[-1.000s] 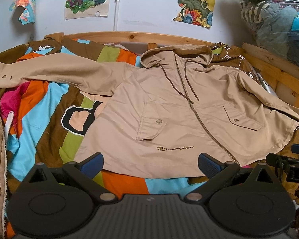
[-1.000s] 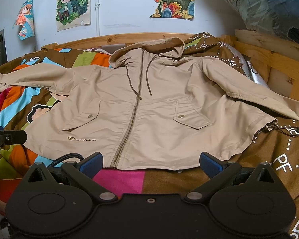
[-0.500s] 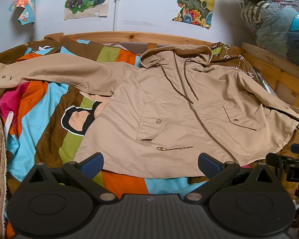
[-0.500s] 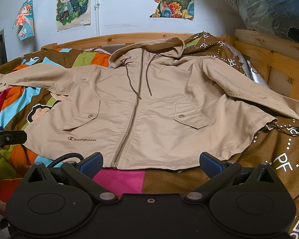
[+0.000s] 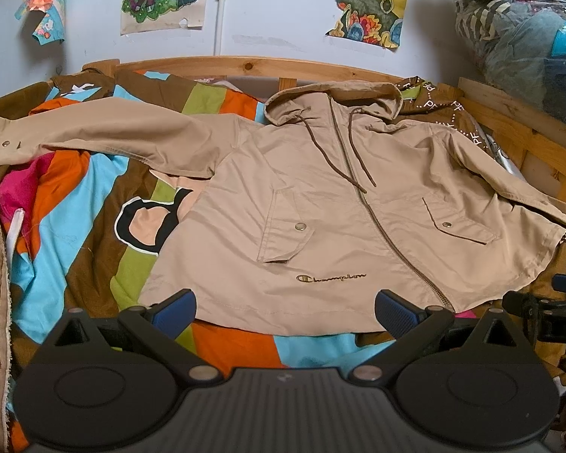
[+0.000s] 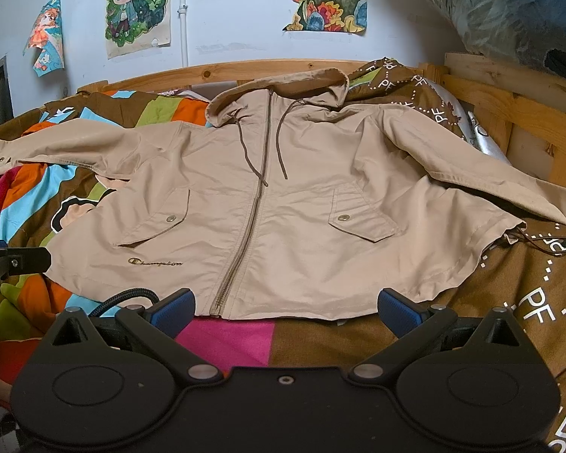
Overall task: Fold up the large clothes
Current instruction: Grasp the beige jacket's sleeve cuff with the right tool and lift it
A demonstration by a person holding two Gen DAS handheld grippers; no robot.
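Observation:
A tan hooded zip jacket (image 5: 320,204) lies spread flat, front up, on the bed, with both sleeves stretched out sideways and the hood toward the wall. It also fills the right wrist view (image 6: 283,207). My left gripper (image 5: 285,307) is open and empty, hovering just before the jacket's bottom hem, left of the zip. My right gripper (image 6: 286,307) is open and empty, just before the hem near the zip's lower end. Each gripper's edge shows in the other's view.
The jacket lies on a colourful striped bedspread (image 5: 75,219) and a brown patterned blanket (image 6: 528,294). A wooden bed frame (image 5: 245,66) runs along the back and right. Bagged bedding (image 5: 520,19) is piled at the upper right. Posters hang on the wall.

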